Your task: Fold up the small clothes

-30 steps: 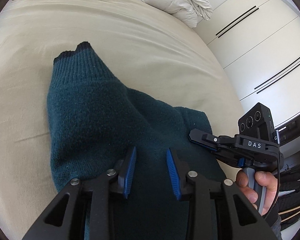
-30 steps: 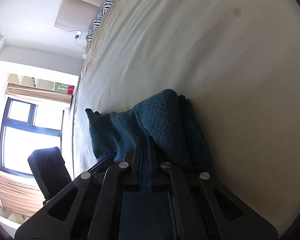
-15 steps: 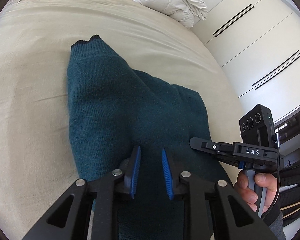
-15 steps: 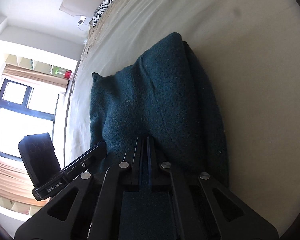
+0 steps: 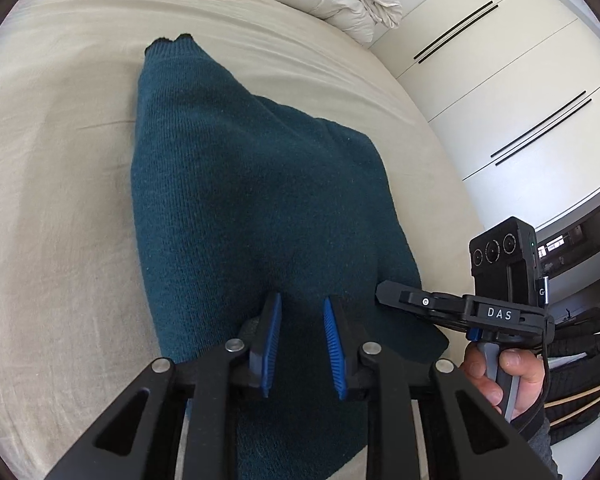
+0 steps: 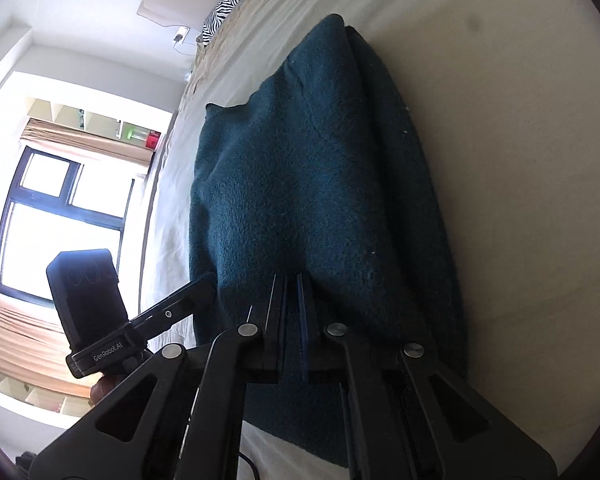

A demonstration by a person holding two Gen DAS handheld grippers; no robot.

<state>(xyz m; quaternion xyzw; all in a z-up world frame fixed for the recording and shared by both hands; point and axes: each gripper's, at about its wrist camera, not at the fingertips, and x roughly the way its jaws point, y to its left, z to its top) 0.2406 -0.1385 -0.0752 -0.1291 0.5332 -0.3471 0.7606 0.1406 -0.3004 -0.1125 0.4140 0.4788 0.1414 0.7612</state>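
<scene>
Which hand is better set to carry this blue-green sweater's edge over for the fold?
Right, probably. The right gripper has its fingers shut on the sweater. The left gripper has just been closing its fingers with knit between them, but a gap shows, so its grip is unclear.

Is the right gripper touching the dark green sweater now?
Touching. In the right wrist view the right gripper is shut, with a fold of the dark green sweater pinched between its pads.

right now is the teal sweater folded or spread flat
Folded: the teal sweater shows stacked layers along its far edge on the bed.
</scene>
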